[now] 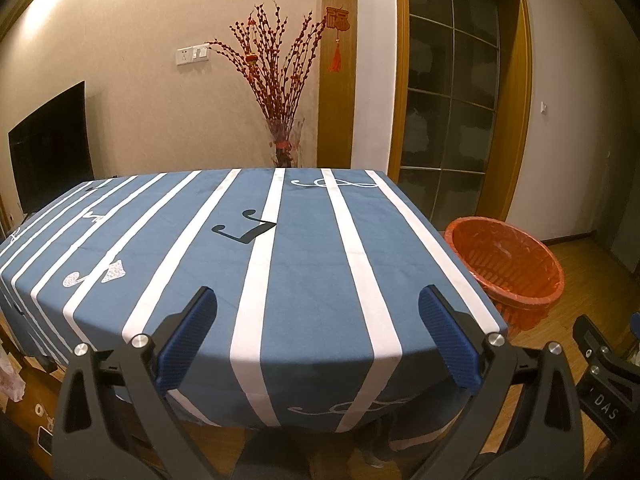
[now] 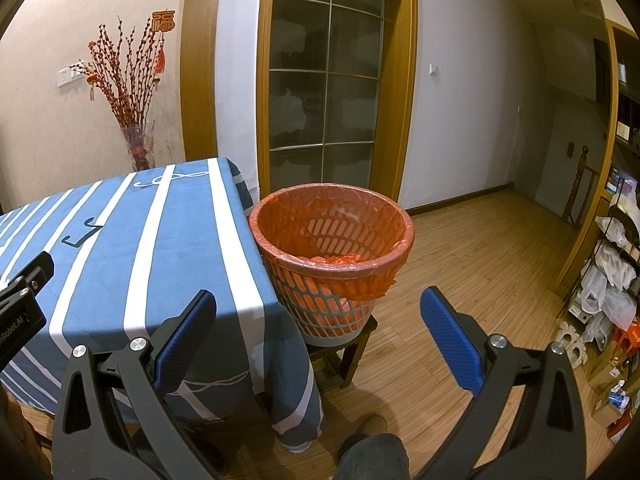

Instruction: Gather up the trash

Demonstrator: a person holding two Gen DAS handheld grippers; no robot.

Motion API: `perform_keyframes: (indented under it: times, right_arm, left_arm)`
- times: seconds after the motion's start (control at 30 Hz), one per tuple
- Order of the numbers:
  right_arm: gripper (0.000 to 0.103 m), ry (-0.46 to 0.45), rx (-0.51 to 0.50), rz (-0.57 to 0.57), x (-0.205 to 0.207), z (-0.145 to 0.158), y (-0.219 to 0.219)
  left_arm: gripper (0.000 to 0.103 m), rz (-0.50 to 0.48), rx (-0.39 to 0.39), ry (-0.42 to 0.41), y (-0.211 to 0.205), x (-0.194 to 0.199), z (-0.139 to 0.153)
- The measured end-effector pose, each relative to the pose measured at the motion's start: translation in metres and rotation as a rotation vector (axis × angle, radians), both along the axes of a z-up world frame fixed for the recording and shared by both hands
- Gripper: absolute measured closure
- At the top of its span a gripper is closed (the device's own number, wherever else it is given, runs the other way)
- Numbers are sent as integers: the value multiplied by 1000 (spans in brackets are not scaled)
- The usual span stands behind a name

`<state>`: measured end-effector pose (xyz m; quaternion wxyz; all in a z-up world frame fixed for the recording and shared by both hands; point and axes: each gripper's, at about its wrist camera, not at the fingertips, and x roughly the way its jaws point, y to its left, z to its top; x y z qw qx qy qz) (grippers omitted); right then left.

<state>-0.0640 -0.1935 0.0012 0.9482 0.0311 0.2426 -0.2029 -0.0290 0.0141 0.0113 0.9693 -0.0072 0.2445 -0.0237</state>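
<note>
Only rightward, stool [image 2: 352, 350] under basket [image 2: 332, 216].

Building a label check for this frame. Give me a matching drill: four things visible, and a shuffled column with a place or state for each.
Column one:
1. trash basket
2. vase of red branches
3. left gripper
4. television

Column two:
a. open, over the near edge of the striped tablecloth
b. on a low wooden stool, lined with an orange bag
c. dark, by the wall left of the table
d. behind the table's far edge

Pairs: 1-b, 2-d, 3-a, 4-c
</note>
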Motion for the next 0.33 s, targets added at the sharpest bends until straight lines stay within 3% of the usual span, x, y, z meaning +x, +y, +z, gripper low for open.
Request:
perform_keyframes:
  times: [0.33]
  right_arm:
    - [3, 1, 1, 1, 0, 1, -1]
  left_arm:
    - [4, -2, 1, 4, -2, 1, 1]
